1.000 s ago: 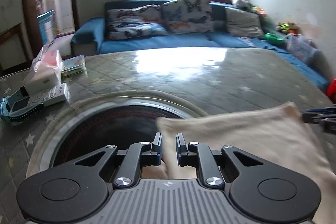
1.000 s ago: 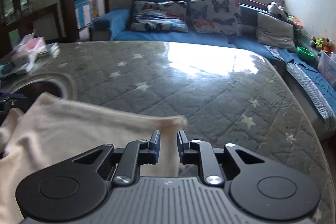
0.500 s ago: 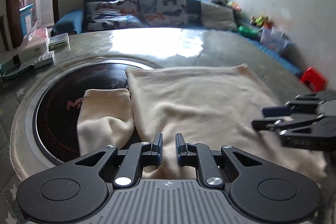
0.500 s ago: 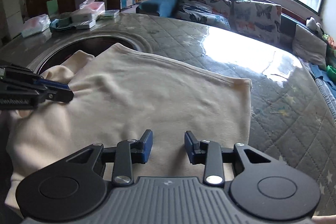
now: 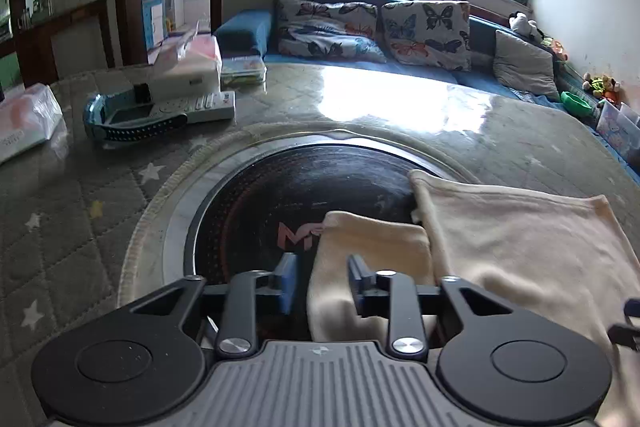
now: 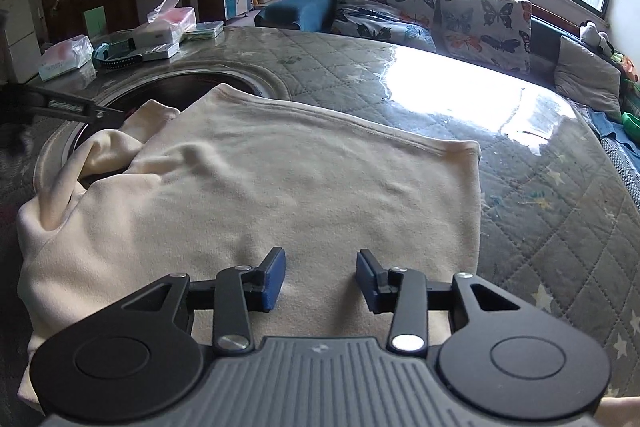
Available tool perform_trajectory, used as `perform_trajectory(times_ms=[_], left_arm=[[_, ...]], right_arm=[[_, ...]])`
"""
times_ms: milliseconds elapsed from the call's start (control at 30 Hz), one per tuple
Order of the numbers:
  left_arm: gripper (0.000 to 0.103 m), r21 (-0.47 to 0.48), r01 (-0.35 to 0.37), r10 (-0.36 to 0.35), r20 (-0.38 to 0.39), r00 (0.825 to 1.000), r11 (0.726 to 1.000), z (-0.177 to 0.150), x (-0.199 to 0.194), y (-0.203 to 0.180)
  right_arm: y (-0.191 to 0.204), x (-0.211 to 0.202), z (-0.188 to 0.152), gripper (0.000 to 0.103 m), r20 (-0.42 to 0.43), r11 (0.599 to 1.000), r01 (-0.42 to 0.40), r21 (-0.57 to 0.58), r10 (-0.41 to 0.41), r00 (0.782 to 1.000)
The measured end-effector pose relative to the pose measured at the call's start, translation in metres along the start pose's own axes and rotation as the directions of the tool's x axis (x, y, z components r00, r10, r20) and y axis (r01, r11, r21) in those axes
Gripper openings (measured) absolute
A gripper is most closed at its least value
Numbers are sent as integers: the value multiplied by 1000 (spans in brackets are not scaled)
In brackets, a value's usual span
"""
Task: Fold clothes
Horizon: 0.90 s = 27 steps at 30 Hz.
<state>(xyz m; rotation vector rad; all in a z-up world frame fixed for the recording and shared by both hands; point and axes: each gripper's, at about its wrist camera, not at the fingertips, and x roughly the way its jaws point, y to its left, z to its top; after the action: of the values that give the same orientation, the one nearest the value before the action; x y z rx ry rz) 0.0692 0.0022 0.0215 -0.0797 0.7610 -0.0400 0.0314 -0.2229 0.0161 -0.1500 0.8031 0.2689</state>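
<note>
Cream garment [image 6: 280, 195] lies spread flat on the quilted, star-patterned table cover [image 6: 560, 227], under a glossy clear sheet that reflects the window. The body of the garment covers the near middle of the table; its far hem runs straight across, ending in a corner toward the right edge. One sleeve [image 5: 372, 251] is folded over and rests on the round black cooktop [image 5: 280, 203] set into the table, partly covering the red lettering there. Some bunching shows where the sleeve meets the body, on the left in the right wrist view.

Left gripper [image 5: 320, 279]: jaws opening, blue pads spread with a clear gap. The sleeve sits between and below them; the left pad is over the black glass, the right pad over cloth. Neither pad presses the fabric.

Right gripper [image 6: 320, 279]: jaws opening, pads spread wide over the near part of the garment body. Cloth lies flat beneath them, nothing pinched.

The left gripper's fingertips also show in the right wrist view, at the far left over the cooktop rim.

At the far left corner of the table: a white remote [image 5: 200, 105], a blue-strapped device [image 5: 120, 123], tissue packs [image 5: 24, 123] and a small white box [image 5: 188, 75]. Beyond the far edge, a blue sofa [image 6: 304, 11] with butterfly cushions [image 6: 484, 27] sits under the window.
</note>
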Motion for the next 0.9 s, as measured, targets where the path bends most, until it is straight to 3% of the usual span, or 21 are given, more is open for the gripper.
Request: perform_trajectory(times_ms=[167, 200, 300, 467, 633, 733, 833, 900], left_arm=[[30, 34, 4, -4, -2, 1000, 999, 2, 14, -5], [17, 40, 9, -9, -1, 1000, 999, 2, 15, -6], [3, 41, 5, -5, 9, 1000, 999, 1, 13, -6], [2, -62, -74, 77, 62, 995, 995, -4, -19, 18], [2, -183, -135, 166, 163, 973, 974, -16, -75, 50], [2, -225, -164, 211, 201, 957, 960, -29, -100, 69], [2, -229, -153, 205, 222, 953, 961, -42, -109, 85], [2, -218, -183, 230, 214, 950, 959, -50, -107, 92]], right_arm=[[1, 1, 1, 42, 1, 1000, 1, -2, -1, 1000], [1, 2, 1, 42, 1, 1000, 0, -2, 0, 1000], [1, 2, 1, 43, 1, 1000, 0, -1, 0, 1000], [5, -1, 1, 43, 2, 1000, 5, -14, -5, 1000], [22, -11, -1, 43, 10, 998, -39, -52, 39, 999], [43, -23, -4, 43, 23, 989, -101, -108, 104, 994], [63, -35, -6, 43, 27, 972, -170, -159, 177, 984], [79, -42, -10, 43, 18, 953, -228, -201, 236, 972]])
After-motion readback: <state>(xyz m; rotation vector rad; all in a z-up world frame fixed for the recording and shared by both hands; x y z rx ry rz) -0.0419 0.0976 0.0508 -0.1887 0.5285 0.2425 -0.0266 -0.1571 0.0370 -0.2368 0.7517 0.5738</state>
